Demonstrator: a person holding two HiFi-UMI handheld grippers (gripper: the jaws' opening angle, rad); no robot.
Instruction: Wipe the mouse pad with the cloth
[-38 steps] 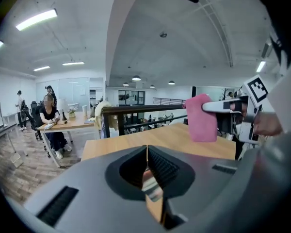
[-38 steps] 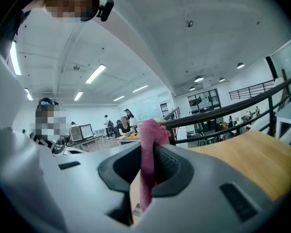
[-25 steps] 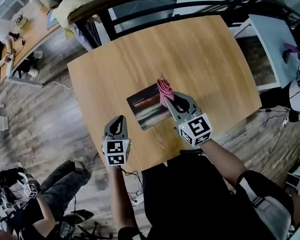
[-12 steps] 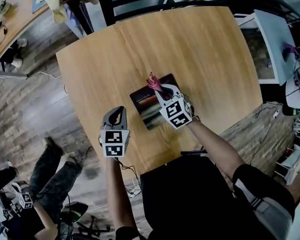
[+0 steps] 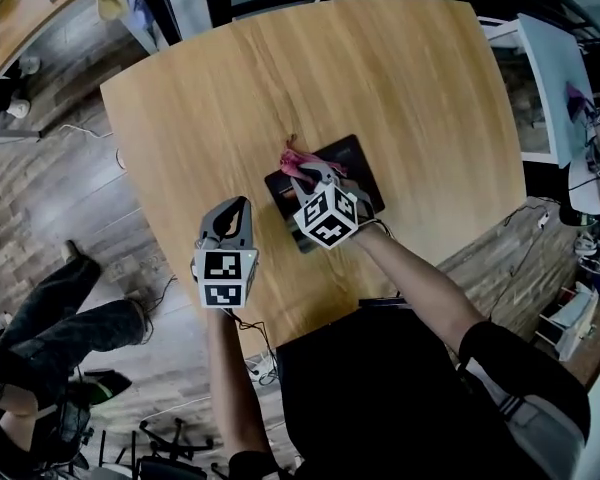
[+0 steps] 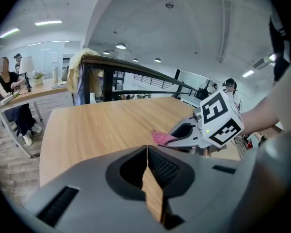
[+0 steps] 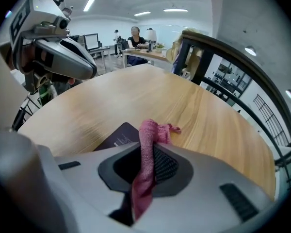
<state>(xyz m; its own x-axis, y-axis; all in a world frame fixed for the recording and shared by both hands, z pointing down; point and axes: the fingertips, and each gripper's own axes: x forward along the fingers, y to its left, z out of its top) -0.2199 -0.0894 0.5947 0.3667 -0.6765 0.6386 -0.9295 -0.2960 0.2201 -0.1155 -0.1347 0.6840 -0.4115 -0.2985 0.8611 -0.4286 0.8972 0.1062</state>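
Your right gripper (image 5: 308, 175) is clamped on the pink cloth (image 5: 298, 157), holding it at the ten o'clock corner of the dark mouse pad (image 5: 358, 166) on the wooden table (image 5: 400, 68). Your left gripper (image 5: 237, 208) hovers at the pad's eight o'clock, jaws pressed together on nothing

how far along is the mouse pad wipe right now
Done: the pink cloth is picked up and clamped in the right gripper. In hand: that gripper sits over the dark mouse pad with the cloth at its far left corner, so wiping looks under way. Left: how much of the pad is wiped cannot be told. The left gripper is shut and empty, beside the pad over the table.
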